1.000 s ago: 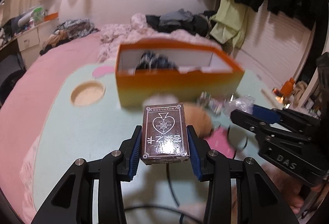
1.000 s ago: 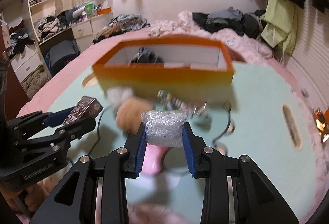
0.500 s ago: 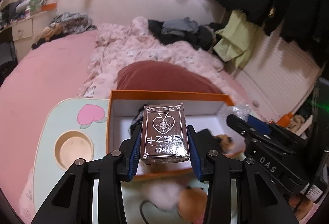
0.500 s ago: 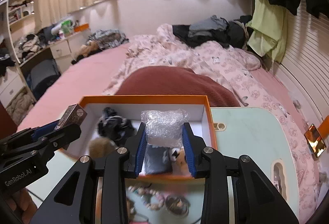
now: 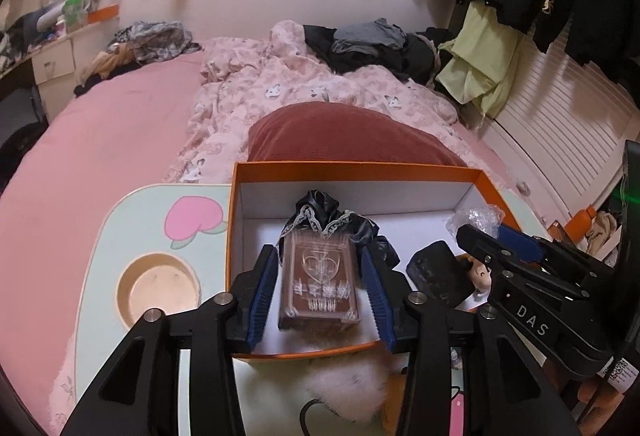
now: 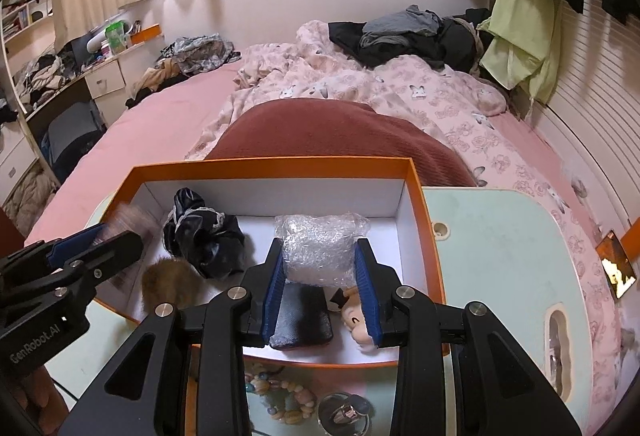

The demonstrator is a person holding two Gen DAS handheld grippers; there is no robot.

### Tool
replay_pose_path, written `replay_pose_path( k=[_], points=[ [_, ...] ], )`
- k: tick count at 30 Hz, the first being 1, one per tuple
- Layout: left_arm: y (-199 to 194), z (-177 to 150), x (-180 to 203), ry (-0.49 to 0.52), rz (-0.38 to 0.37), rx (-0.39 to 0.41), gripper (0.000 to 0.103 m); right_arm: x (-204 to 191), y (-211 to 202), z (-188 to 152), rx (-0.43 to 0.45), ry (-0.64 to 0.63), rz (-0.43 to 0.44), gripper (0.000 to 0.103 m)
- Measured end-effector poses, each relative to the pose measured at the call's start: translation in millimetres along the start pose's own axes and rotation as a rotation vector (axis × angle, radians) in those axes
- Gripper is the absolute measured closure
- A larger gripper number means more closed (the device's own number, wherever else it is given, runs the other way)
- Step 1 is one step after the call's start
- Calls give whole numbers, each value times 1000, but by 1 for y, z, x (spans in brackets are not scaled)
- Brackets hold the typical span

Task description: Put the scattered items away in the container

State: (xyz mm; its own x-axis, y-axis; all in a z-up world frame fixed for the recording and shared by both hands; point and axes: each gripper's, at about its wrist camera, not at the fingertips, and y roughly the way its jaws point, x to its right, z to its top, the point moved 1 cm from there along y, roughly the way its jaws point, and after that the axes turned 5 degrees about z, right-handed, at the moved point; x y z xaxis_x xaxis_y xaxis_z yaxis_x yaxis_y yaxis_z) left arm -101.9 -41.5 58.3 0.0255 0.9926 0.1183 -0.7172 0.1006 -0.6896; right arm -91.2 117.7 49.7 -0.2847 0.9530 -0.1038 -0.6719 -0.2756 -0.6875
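Left gripper (image 5: 320,286), lower centre of its view: fingers spread apart over the orange box (image 5: 424,171). The brown card box (image 5: 319,282) sits between them, motion-blurred, with a gap on each side; whether it touches either pad cannot be told.

Right gripper (image 6: 320,286), lower centre of its view: fingers clamped on a bubble-wrap bundle (image 6: 320,248), held above the box interior.

Inside the orange box: black lace-trimmed fabric (image 6: 204,236) at left, a brown fur ball (image 6: 170,286) at lower left, a black case (image 6: 302,316) and a small doll head (image 6: 354,318) below the bundle.

A bead bracelet (image 6: 280,396) lies on the pale green table (image 6: 500,256), in front of the box at bottom centre.
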Motion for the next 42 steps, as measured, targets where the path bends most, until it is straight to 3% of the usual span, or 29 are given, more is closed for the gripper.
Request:
replay_pose_path(
  k=[2, 4, 5, 11, 16, 22, 25, 33, 36, 42],
  points=[
    [-1, 0, -1, -3, 2, 5, 33, -1, -1, -1, 0, 7, -4, 61],
    [-5, -2, -3, -20, -35, 15, 20, 0, -2, -2, -3, 20, -24, 28],
    [-7, -3, -5, -30, -55, 16, 18, 1, -4, -3, 9, 27, -26, 25],
    [-36, -15, -6, -31, -59, 67, 14, -1, -29, -10, 78, -10, -47, 25],
    [-76, -37, -4, -8, -52, 146, 1, -5, -66, -32, 111, -11, -18, 25],
    [-71, -95, 2, 36, 19, 31, 1, -9, -68, -92, 0, -4, -3, 25],
    [-67, -114, 0, 30, 46, 12, 1, -3, -58, -115, -74, 42, 9, 25],
    [-39, -133, -8, 14, 89, -109, 0, 5, -52, -122, -111, 47, -55, 24],
    [-34, -135, 1, 84, 140, -115, 0, -1, -51, -123, -118, 13, -72, 22],
    [-37, -134, 1, 83, 138, -112, 0, -2, -47, -127, -123, -21, -81, 18]
  ],
)
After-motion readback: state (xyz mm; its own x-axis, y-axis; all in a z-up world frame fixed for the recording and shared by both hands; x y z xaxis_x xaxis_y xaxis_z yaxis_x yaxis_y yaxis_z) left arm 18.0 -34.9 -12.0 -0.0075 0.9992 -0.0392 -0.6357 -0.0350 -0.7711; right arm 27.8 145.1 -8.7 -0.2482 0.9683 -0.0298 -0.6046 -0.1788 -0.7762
